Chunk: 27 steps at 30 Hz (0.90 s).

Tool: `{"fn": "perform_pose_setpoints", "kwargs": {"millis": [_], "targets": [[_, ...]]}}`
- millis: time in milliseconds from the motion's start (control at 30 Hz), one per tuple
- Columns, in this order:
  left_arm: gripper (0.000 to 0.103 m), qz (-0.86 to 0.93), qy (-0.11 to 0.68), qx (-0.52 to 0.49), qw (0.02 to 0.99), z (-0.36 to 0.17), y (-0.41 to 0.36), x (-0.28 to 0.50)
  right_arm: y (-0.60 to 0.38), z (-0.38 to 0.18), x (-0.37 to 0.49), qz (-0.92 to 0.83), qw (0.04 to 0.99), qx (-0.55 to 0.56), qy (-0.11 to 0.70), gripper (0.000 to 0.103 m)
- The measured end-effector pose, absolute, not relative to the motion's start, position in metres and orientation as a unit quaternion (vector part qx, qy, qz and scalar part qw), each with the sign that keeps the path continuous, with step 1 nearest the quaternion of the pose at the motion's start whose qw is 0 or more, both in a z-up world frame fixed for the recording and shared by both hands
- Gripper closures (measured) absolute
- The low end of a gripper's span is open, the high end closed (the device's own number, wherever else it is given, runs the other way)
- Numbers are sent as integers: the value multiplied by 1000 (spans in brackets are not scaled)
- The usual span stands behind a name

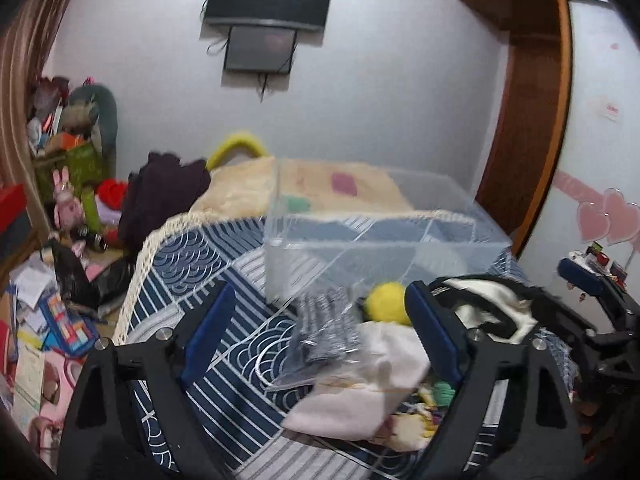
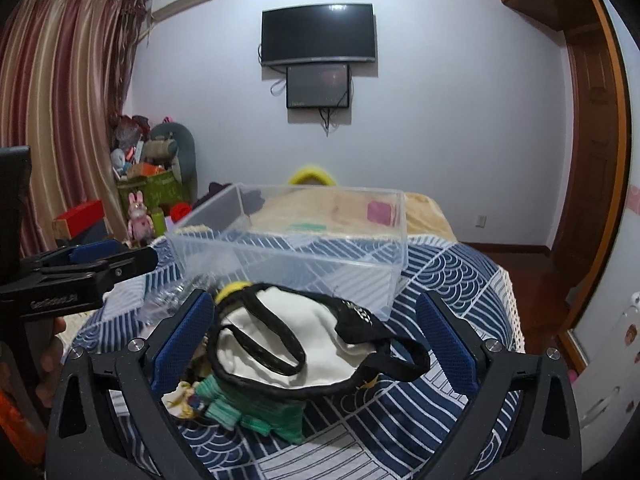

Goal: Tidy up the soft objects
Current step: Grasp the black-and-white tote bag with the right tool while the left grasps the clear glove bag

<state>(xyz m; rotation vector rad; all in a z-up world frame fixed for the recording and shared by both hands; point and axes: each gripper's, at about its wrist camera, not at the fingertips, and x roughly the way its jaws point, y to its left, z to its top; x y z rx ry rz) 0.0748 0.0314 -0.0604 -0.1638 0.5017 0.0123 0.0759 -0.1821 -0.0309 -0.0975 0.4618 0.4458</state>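
A pile of soft items lies on the blue patterned bedspread (image 1: 224, 392). In the left wrist view my open left gripper (image 1: 320, 320) hovers over a pale pink cloth (image 1: 372, 384), a clear bag holding dark striped fabric (image 1: 328, 328) and a yellow fluffy ball (image 1: 386, 302). A clear plastic box (image 1: 384, 240) stands empty just beyond the pile. In the right wrist view my open right gripper (image 2: 316, 332) brackets a white pouch with black trim (image 2: 288, 348) lying on green knitted fabric (image 2: 264, 412). The box (image 2: 292, 248) sits behind it.
A beige blanket (image 2: 320, 208) covers the bed's far end. Dark clothes (image 1: 160, 196) lie at the bed's left edge. Toys, boxes and papers crowd the floor at left (image 1: 60, 280). A wooden door (image 2: 592, 152) is at right. My left gripper (image 2: 80, 268) shows at the right wrist view's left.
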Motion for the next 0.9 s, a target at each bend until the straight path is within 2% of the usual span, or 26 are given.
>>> {"fn": "perform_pose_setpoints", "kwargs": {"millis": [100,233,267,367,400,467,600,633,667,700,900], "targets": [[16,3,273,-90,958,-77,36,88,-183,-37,83,206,948,-51,239,8],[15,-7,309,-103,945,-96,37,102,-185,-48,95,202,942,-50,264,11],[15,-9,318,-105,942,-101,37,105,-184,-51,97,200,940,-51,271,17],[15,-17,335,-118,935,-111,37,114,-185,-59,102,207,932,-51,293,44],[15,-19,336,-124,934,-113,39,115,-186,-61,103,213,929,-47,300,50],[15,-20,333,-127,934,-114,40,114,-187,-62,104,215,928,-41,303,56],[32,-37,325,-127,936,-111,37,111,-189,-56,98,206,935,-46,284,80],[36,-41,325,-127,936,-110,37,110,-189,-54,100,204,937,-47,281,82],[45,-50,324,-128,936,-110,36,109,-190,-52,100,203,938,-47,277,85],[53,-56,324,-128,936,-109,35,108,-191,-50,98,203,939,-46,274,87],[70,-45,308,-89,946,-97,29,94,-190,-38,95,205,945,-44,250,90]]}}
